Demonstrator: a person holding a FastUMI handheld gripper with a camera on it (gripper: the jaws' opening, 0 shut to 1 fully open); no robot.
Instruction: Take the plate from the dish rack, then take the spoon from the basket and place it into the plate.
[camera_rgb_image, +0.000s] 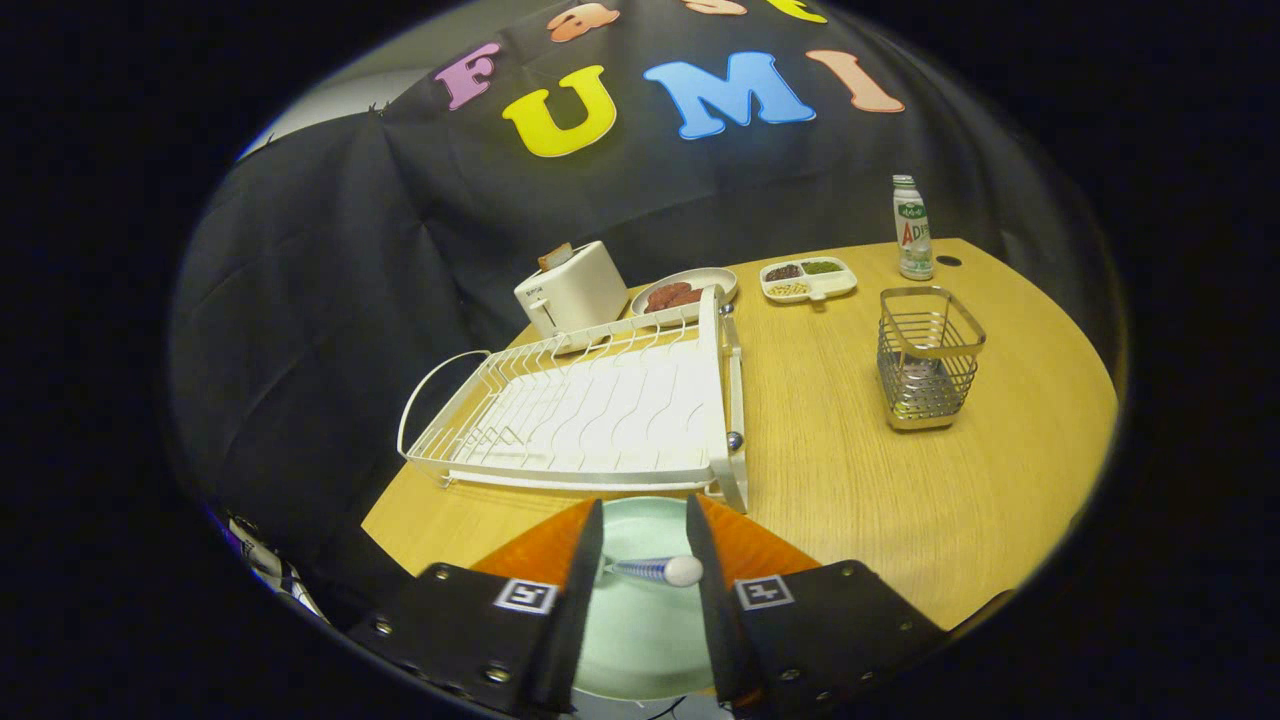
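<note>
- Step in hand, by my reading: putting the spoon (655, 571) down in the plate (640, 640). The plate is already off the dish rack (600, 410) and lies on an orange mat (750, 545) directly below the gripper (645, 545).
- Jaw state: the 2 fingers (585, 560) stand a little apart with the spoon crosswise in the gap. Its rounded white end touches, or very nearly touches, the right finger; the striped part runs toward the left finger. Whether both fingers press on it, I cannot tell.
- Spoon position: between the fingers, near their tips, over the middle of the plate.
- Doing it well: keep the gripper centred over the plate, lower until the spoon is close to the plate's surface, then spread the fingers slowly so it drops flat and does not bounce onto the mat.
- Withdraw straight up, so a finger does not drag the spoon over the rim.
- Basket (928, 358): well beyond the fingers, to the right, on the table (850, 480).
- Rack: just beyond the fingertips.
</note>
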